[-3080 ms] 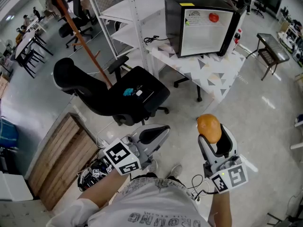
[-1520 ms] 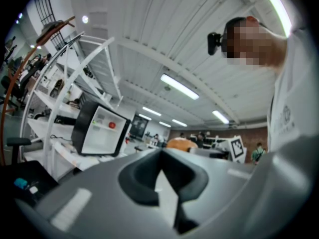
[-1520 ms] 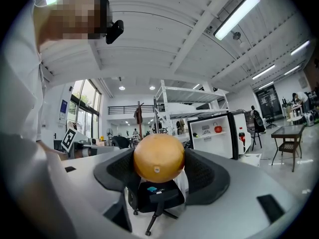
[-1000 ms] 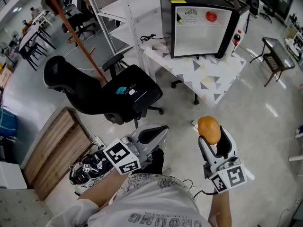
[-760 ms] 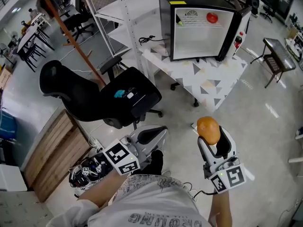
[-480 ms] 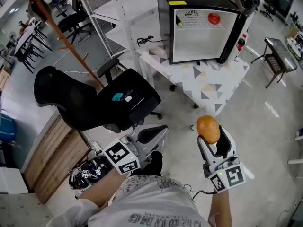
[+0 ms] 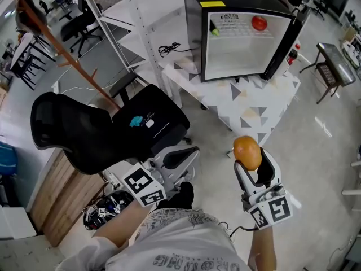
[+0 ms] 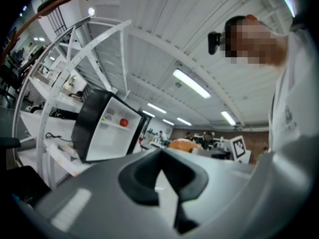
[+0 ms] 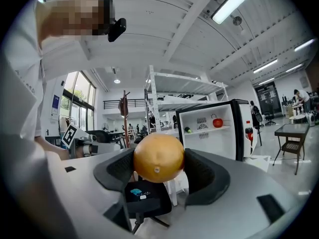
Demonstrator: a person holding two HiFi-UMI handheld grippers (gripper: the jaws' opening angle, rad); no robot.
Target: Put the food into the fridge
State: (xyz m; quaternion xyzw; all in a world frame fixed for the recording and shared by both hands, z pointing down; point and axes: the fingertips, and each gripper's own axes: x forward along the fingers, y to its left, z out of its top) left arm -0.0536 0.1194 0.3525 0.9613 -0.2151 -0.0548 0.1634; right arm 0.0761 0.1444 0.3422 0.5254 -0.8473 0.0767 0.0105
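- I have the orange (image 9: 158, 158) clamped at the jaw tips of the right gripper (image 7: 251, 164), a pad pressing on each side.
- Left gripper (image 8: 160, 158): jaws closed on each other, nothing between them.
- Fridge (image 7: 193, 35) stands open on the table (image 7: 251, 106), well apart from both grippers.

Pale glossy floor (image 7: 321, 145), black office chair (image 7: 101, 134) just ahead of the left gripper (image 7: 179, 160), triangle-patterned white table (image 7: 251, 103) beyond the right gripper (image 7: 250, 162), white shelving rack (image 7: 135, 38) farther ahead, ceiling strip lights (image 9: 234, 1) overhead.
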